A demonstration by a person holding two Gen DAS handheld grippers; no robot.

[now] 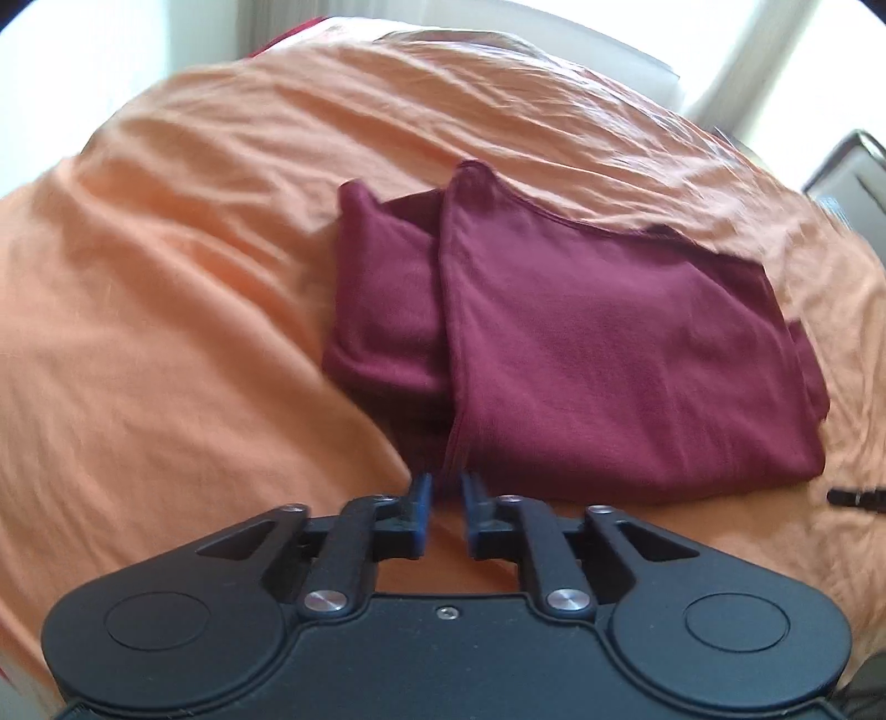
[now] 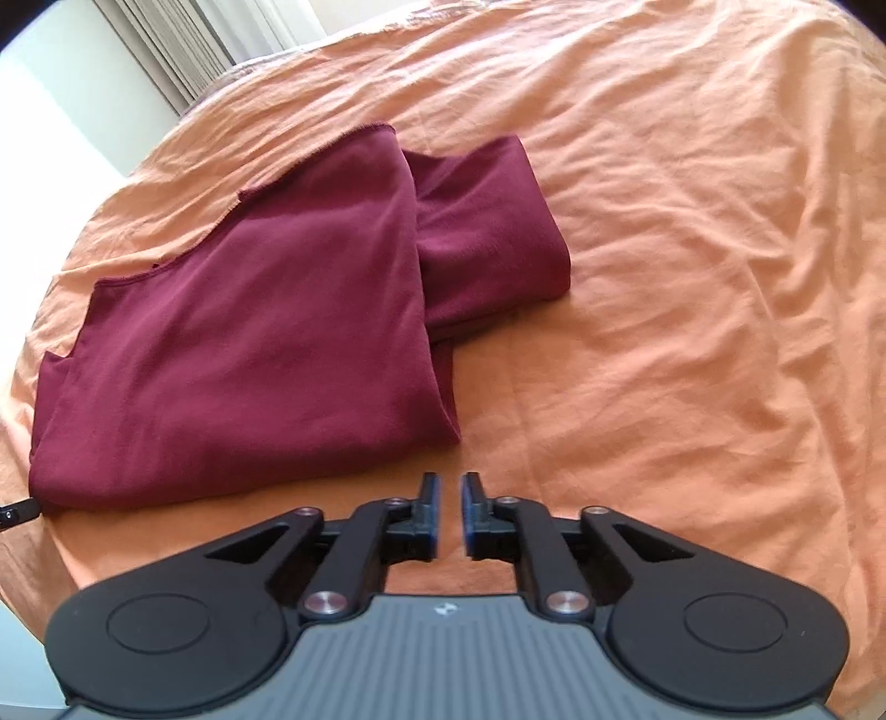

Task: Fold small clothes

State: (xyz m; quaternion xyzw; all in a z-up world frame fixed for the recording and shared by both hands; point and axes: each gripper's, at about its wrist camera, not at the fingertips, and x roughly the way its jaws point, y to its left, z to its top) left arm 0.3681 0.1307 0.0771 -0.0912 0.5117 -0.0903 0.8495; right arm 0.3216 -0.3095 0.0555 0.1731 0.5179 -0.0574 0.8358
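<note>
A maroon garment (image 1: 609,354) lies folded on the orange bed sheet (image 1: 166,310), with a rolled part along its left side in the left wrist view. My left gripper (image 1: 446,487) is at the garment's near corner. Its fingers stand a narrow gap apart, and the cloth's edge runs in between the tips. In the right wrist view the garment (image 2: 249,332) lies to the left and ahead. My right gripper (image 2: 449,487) hovers over bare sheet just off the garment's near right corner, its fingers almost together with nothing between them.
The wrinkled orange sheet (image 2: 692,277) covers the whole bed. A small black object (image 1: 855,495) shows at the right edge, and a similar black object (image 2: 16,512) at the left edge. Curtains (image 2: 166,50) and a bright window lie beyond the bed.
</note>
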